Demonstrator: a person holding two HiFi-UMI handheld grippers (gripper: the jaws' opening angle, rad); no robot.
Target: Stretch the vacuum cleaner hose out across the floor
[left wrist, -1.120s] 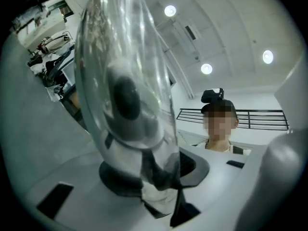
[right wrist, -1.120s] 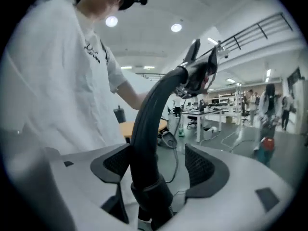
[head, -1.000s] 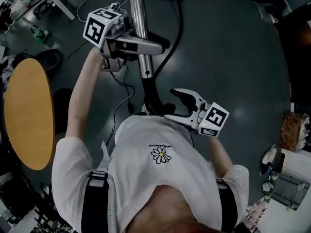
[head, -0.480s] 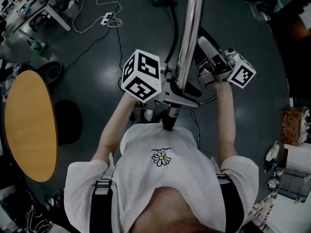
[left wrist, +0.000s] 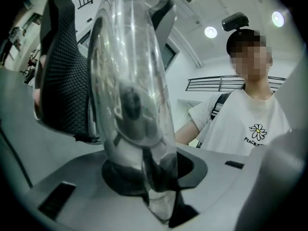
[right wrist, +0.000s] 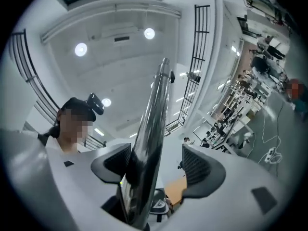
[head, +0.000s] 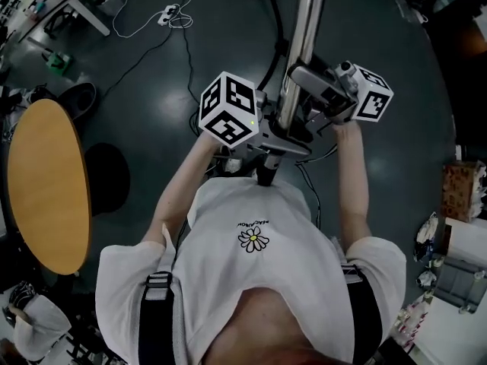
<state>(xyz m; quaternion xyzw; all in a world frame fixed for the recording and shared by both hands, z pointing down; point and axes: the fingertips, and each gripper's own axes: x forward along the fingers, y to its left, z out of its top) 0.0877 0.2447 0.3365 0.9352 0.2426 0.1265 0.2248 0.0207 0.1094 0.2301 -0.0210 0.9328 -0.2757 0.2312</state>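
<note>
The vacuum's chrome wand [head: 308, 21] runs from the top of the head view down to my chest, ending in a black grip. A black hose [head: 275, 36] curves away beside it toward the top. My left gripper [head: 283, 141] is shut on the lower wand. In the left gripper view the wand [left wrist: 130, 81] fills the gap of the left gripper [left wrist: 120, 37], whose jaws have just been closing on it. My right gripper [head: 300, 97] stands open higher up the wand. In the right gripper view the wand [right wrist: 154, 124] passes between its jaws [right wrist: 156, 165], with a gap on the right side.
An orange oval table [head: 46, 188] stands at the left, with a dark round shape [head: 106, 185] on the floor beside it. A white cable with a power strip [head: 167, 14] lies at the upper left. Boxes [head: 460, 192] and clutter line the right edge.
The right gripper rose from beside my chest and came round the wand. The left gripper and the wand shifted right and nearer to my body, and the wand now stands more upright.
</note>
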